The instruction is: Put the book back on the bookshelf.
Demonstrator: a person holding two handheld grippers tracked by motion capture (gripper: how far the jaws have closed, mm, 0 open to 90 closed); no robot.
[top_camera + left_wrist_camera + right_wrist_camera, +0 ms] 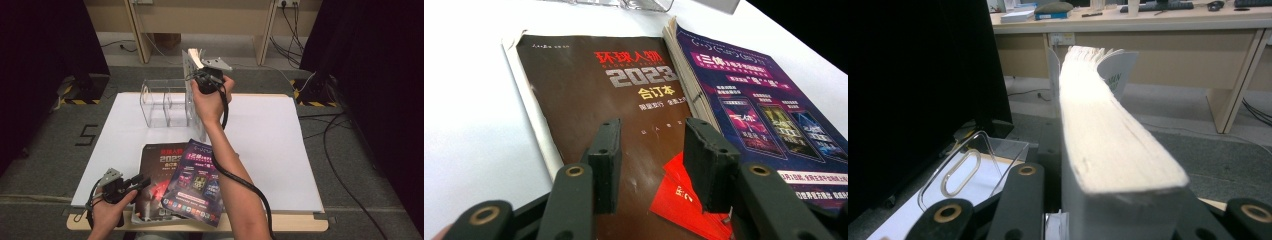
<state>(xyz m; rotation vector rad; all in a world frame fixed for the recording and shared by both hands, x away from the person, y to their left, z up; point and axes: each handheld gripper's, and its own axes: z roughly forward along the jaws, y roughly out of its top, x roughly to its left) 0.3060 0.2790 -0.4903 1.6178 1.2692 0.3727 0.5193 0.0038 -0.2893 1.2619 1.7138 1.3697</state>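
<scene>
Magazine (1108,135) (thick, floppy, fairly heavy) is clamped on edge in the right gripper (207,75); beside the spine it is best gripped.

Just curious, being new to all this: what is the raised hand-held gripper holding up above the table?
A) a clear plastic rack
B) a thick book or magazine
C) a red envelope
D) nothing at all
B: the right hand-held gripper has its jaws clamped on a thick book with its pale page edges showing, raised beside the clear rack on the table.
</scene>
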